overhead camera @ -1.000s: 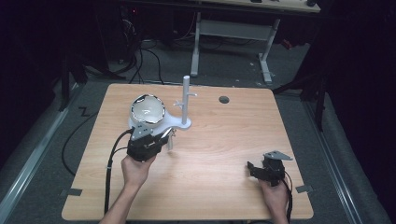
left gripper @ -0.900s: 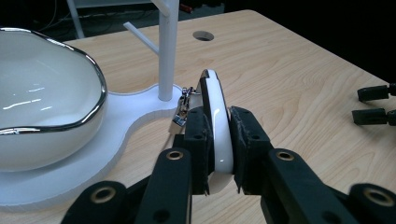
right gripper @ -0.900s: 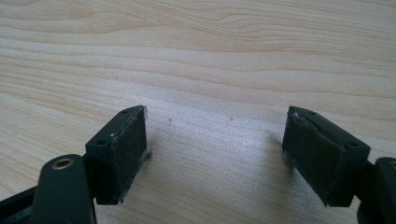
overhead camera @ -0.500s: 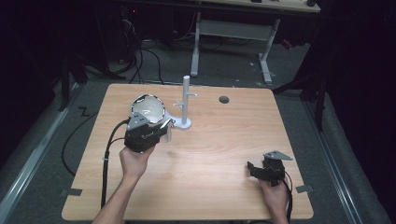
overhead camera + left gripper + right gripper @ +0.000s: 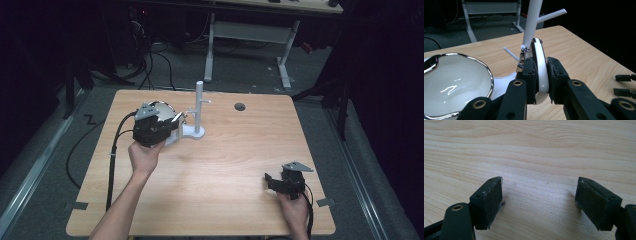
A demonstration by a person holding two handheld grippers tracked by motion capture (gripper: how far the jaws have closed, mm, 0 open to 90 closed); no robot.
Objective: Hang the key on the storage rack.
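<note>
A white cup (image 5: pixel 161 111) with a silver rim hangs in my left gripper (image 5: pixel 172 126), just left of a white peg stand (image 5: pixel 199 107). In the left gripper view the jaws are shut on the cup's white handle (image 5: pixel 541 72), the bowl of the cup (image 5: pixel 454 80) lies to their left, and the stand's post (image 5: pixel 532 22) rises right behind the handle. My right gripper (image 5: pixel 269 181) rests near the table's front right corner. Its pads (image 5: pixel 491 202) stand wide apart over bare wood.
The wooden table (image 5: pixel 240 150) has a round cable hole (image 5: pixel 240 106) near its back edge. A desk frame with white legs (image 5: pixel 210 47) stands on the dark floor behind. The left gripper's black cable (image 5: pixel 112 160) trails off the table's left front.
My left gripper has carried the cup away from the person, toward the back of the table and close to the stand. The right gripper has stayed put.
</note>
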